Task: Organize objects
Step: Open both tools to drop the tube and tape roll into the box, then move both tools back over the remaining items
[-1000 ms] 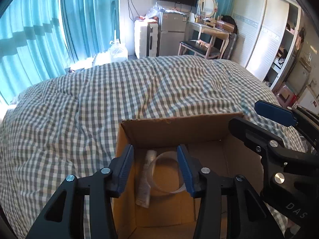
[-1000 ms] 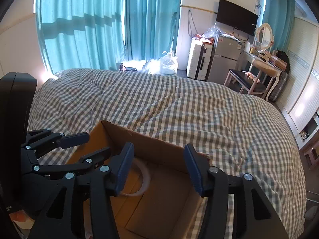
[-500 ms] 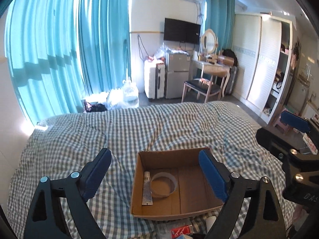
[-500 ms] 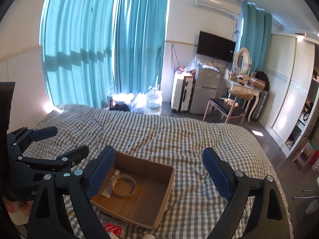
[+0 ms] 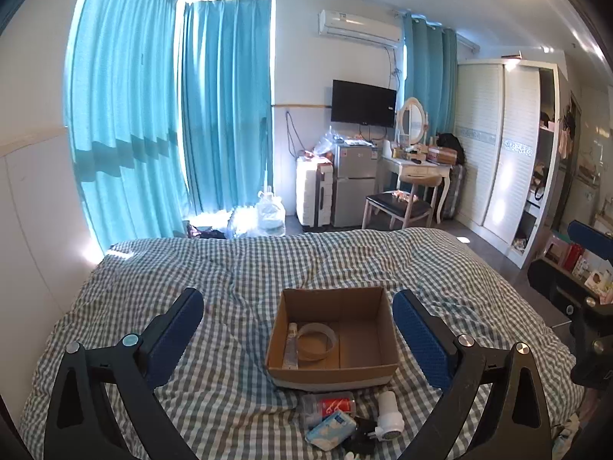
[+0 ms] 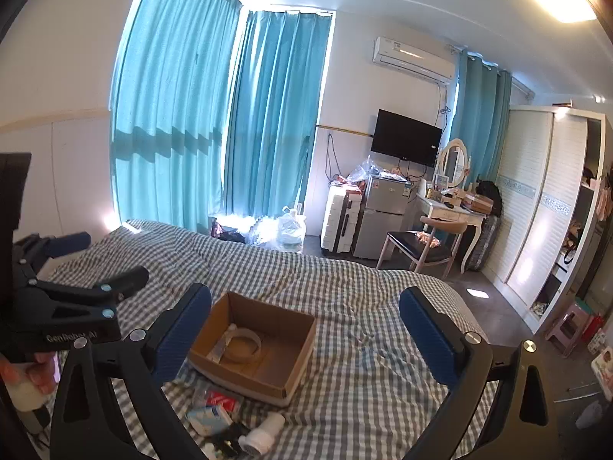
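Checked bedding covers the bed (image 5: pixel 237 268), with a cardboard box (image 5: pixel 333 373) at its middle. Two items already lie inside: a small tube (image 5: pixel 290 347) and a tape ring (image 5: pixel 316 341). At six o'clock of the box a red packet (image 5: pixel 336 406), a blue-white pack (image 5: pixel 330 427) and a white plug adapter (image 5: pixel 389 416) wait unsorted. Left gripper (image 5: pixel 297 339) and right gripper (image 6: pixel 304 331) hover with jaws wide, empty. Judging by this, sorting is partly done.

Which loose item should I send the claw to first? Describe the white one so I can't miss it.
On the checked bed, find the cardboard box. Just before its near right corner lies a white plug-in adapter, the only all-white piece in the pile.
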The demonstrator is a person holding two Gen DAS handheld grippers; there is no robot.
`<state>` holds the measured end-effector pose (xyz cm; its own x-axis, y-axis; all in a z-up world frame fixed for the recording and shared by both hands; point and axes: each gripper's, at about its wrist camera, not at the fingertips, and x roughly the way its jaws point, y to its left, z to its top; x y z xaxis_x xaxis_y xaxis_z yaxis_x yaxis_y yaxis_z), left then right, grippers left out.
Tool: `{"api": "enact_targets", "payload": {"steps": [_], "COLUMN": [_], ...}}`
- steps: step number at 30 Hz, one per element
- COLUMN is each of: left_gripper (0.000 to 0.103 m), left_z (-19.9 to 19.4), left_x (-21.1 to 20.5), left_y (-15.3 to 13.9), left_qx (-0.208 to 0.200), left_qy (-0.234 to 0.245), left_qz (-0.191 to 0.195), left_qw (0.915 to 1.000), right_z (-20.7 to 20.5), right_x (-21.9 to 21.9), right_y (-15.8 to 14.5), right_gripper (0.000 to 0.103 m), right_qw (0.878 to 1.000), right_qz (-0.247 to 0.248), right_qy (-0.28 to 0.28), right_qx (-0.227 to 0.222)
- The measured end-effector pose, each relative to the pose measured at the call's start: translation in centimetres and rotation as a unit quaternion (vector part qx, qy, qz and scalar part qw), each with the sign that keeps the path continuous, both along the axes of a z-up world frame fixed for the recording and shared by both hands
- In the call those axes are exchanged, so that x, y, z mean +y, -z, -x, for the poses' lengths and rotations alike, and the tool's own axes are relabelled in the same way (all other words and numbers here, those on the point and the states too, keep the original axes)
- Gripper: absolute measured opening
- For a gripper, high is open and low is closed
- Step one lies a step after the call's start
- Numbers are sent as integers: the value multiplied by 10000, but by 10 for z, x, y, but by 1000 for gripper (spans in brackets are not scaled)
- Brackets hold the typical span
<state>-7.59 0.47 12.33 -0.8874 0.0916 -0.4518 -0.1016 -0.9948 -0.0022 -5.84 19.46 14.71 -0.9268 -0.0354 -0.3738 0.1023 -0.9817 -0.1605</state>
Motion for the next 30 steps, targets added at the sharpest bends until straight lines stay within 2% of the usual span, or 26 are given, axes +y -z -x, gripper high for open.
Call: {"api": "enact_targets", "payload": {"steps": [5,10,14,21,25,30], "left_gripper": [102,102,102,102,102,102], "left_z": [-30,-43,-45,-39,-31,-27], "left_x": [-8,-10,-10,3,11,17], "left_y": [14,48,82,136,167,199], "left_qx": [31,-157,-391,-596,-863,-1234], "left_qy": [-267,-458,-579,-595,-526,-420], "left_qz": [-51,-84,-161,78,291,328], "left_qw": [9996,9988,9974,9964,9945,9909], "right_z": [-29,-41,-39,-25,-18,-8], "right_x": [1,1,1,9,13,26], "right_y": [20,56,98,173,196,208], "right_gripper": [99,99,99,99,99,99], "right_qw": [9999,9993,9976,9914,9893,9870], "right_qz": [-41,-45,25,191,122,292], "right_qy": [-66,-111,-169,-154,-57,49], "right_qx": [-112,-347,-672,-1284,-1450,-1577]}}
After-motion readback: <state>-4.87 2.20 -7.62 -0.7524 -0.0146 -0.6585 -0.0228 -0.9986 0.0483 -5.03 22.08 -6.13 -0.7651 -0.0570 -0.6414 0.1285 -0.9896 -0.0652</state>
